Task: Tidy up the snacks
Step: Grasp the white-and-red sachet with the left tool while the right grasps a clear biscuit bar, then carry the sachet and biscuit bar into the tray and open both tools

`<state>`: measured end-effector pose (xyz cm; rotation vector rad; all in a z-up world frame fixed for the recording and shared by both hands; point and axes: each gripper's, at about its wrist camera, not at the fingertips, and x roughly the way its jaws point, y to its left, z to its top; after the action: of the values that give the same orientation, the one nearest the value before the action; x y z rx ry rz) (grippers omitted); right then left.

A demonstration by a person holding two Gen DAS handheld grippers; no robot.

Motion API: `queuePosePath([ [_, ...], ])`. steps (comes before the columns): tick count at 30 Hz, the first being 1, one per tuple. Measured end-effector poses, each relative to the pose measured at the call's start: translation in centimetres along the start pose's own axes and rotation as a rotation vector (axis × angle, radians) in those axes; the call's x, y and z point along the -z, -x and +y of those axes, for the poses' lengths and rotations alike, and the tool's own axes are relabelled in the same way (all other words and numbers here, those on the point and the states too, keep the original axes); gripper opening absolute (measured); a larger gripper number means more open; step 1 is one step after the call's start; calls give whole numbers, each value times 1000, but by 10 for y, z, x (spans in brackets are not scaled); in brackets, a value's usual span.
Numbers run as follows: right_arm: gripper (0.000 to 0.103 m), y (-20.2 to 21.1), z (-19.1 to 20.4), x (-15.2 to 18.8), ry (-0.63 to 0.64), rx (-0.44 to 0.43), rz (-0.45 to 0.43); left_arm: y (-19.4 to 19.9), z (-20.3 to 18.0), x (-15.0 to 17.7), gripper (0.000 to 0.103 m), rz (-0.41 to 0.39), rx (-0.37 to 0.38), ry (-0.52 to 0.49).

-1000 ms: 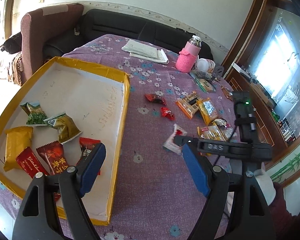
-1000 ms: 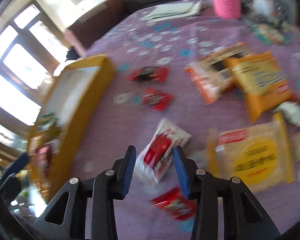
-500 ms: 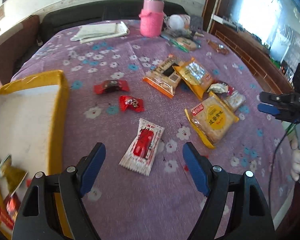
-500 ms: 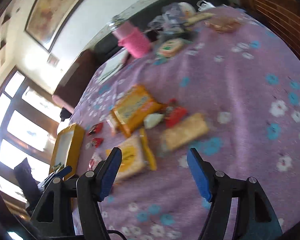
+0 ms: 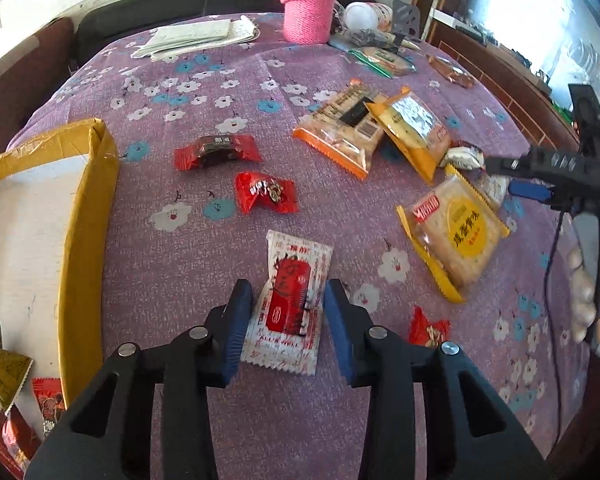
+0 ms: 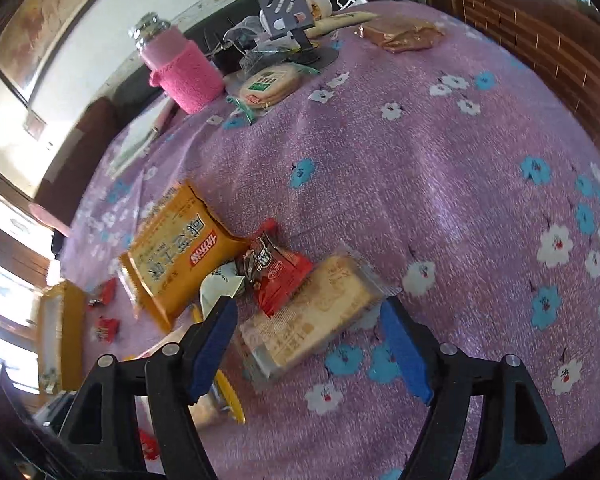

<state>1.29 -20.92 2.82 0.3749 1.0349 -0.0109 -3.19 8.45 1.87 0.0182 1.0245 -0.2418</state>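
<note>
Now my left gripper point(image 5: 287, 322) has just been closing its fingers around the white-and-red flat snack sachet point(image 5: 290, 304) on the purple floral worktop point(image 5: 180, 256), while my right gripper point(image 6: 308, 344), just opening wide, straddles the clear-wrapped biscuit bar point(image 6: 312, 316), unheld.

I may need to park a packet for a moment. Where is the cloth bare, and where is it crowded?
Bare cloth lies between the yellow box wall and the two red candies, and on the wide stretch between the clear biscuit packet and the wooden furniture. It is crowded around the orange packets and beside the pink bottle.
</note>
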Motion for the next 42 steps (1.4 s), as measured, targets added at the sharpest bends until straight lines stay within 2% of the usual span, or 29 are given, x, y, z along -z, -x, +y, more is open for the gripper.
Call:
queuePosePath([
  [3,78,-8,16,1,53,103,-11,-4,-1,-6,37,-2,-15,14],
  [5,78,-13,23,1,98,160,-14,-7,-9,-6,37,-5,-56,-14],
  [7,71,-16,28,2,144,216,-21,-5,-16,-2,27,-10,-86,-43],
  [9,44,-13,28,6,173,251,-47,-2,-16,2,27,-9,-75,-35],
  [10,37,-10,25,7,173,242,-52,1,-14,6,26,-11,-67,-20],
  [16,35,17,-12,26,99,134,-58,29,4,21,26,-66,9,93],
  [19,35,30,-23,40,65,60,-52,52,12,31,26,-109,55,152],
  [20,35,37,-27,47,49,5,-50,59,14,34,26,-122,58,163],
  [24,35,68,-22,70,64,-89,-80,89,27,47,26,-175,87,226],
  [27,35,90,1,82,127,-160,-110,106,36,53,26,-211,76,257],
  [29,35,102,23,87,181,-203,-121,121,42,57,26,-246,43,263],
  [35,35,127,96,98,353,-278,-159,169,70,66,26,-343,-19,288],
  [39,34,132,154,100,442,-369,-135,196,100,64,26,-385,-74,307],
  [42,34,131,203,97,483,-460,-85,201,118,55,26,-379,-121,297],
])
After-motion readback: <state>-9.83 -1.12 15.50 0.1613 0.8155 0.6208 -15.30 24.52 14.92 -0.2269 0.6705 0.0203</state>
